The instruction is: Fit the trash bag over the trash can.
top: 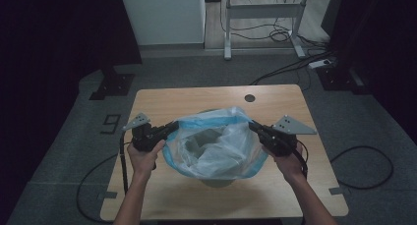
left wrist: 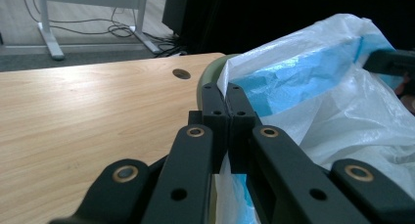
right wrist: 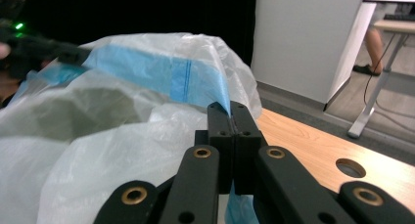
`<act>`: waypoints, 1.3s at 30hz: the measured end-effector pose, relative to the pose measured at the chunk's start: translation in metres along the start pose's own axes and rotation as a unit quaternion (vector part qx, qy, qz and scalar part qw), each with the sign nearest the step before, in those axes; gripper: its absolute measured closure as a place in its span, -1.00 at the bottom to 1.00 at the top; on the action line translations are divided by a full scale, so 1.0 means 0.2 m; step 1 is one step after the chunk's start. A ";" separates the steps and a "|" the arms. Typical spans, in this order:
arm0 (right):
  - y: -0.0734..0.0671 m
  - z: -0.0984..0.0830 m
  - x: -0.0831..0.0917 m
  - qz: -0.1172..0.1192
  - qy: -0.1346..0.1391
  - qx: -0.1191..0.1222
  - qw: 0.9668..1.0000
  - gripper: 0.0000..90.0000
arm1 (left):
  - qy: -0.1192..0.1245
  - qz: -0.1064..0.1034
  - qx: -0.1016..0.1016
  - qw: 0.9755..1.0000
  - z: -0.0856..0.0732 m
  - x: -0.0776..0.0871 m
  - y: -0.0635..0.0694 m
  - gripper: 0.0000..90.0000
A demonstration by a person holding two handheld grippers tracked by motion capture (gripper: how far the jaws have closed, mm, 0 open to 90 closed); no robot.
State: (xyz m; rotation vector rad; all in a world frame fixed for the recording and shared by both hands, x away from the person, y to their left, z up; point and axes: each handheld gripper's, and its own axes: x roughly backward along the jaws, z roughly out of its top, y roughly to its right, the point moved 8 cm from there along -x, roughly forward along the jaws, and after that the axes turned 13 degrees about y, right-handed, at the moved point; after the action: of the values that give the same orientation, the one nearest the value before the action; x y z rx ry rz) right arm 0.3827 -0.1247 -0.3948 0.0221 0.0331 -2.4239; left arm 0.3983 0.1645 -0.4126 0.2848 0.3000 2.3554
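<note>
A clear plastic bag point(top: 216, 144) with a blue band round its mouth sits over a green bin point(top: 216, 182) in the middle of the wooden table point(top: 196, 99). My left gripper point(top: 173, 126) is shut on the bag's left rim. In the left gripper view the jaws of the left gripper point(left wrist: 226, 94) pinch the bag point(left wrist: 313, 87), with the bin's green rim point(left wrist: 210, 72) just behind. My right gripper point(top: 253, 126) is shut on the bag's right rim, and in the right gripper view the right gripper point(right wrist: 230, 111) pinches the bag's blue band point(right wrist: 166, 75). The bag's mouth is stretched between the two grippers.
A round hole point(top: 250, 98) is set into the table near its far edge. Cables point(top: 364, 161) trail over the grey floor on both sides. A white cabinet point(top: 164, 16) and a desk frame point(top: 263, 11) stand beyond the table. A person's foot point(right wrist: 364, 68) is by the desk.
</note>
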 end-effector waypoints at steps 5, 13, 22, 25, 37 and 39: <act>0.12 -0.04 -0.11 -0.015 -0.013 -0.040 0.999 0.97 | -0.015 0.016 0.016 1.000 -0.02 -0.05 -0.06 0.98; 0.22 -0.20 -0.24 -0.035 -0.021 -0.113 0.993 0.97 | -0.039 0.030 0.035 0.998 -0.11 -0.13 -0.12 0.98; 0.24 -0.37 -0.30 -0.039 -0.061 -0.122 0.990 0.97 | -0.076 0.032 0.057 0.995 -0.20 -0.20 -0.15 0.96; 0.24 -0.40 -0.30 -0.033 -0.077 -0.119 0.989 0.97 | -0.087 0.029 0.062 0.994 -0.23 -0.21 -0.15 0.96; 0.28 -0.55 -0.27 -0.051 -0.116 -0.136 0.983 0.96 | -0.119 0.030 0.082 0.989 -0.36 -0.20 -0.19 0.96; 0.30 -0.53 -0.24 -0.056 -0.096 -0.142 0.984 0.81 | -0.108 0.024 0.083 0.990 -0.35 -0.19 -0.19 0.94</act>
State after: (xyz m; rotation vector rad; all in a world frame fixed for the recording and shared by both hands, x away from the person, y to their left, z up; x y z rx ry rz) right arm 0.4593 -0.1354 -0.5015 -0.3507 0.2986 -2.5000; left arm 0.4292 0.1554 -0.4947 0.6283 0.3884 2.3238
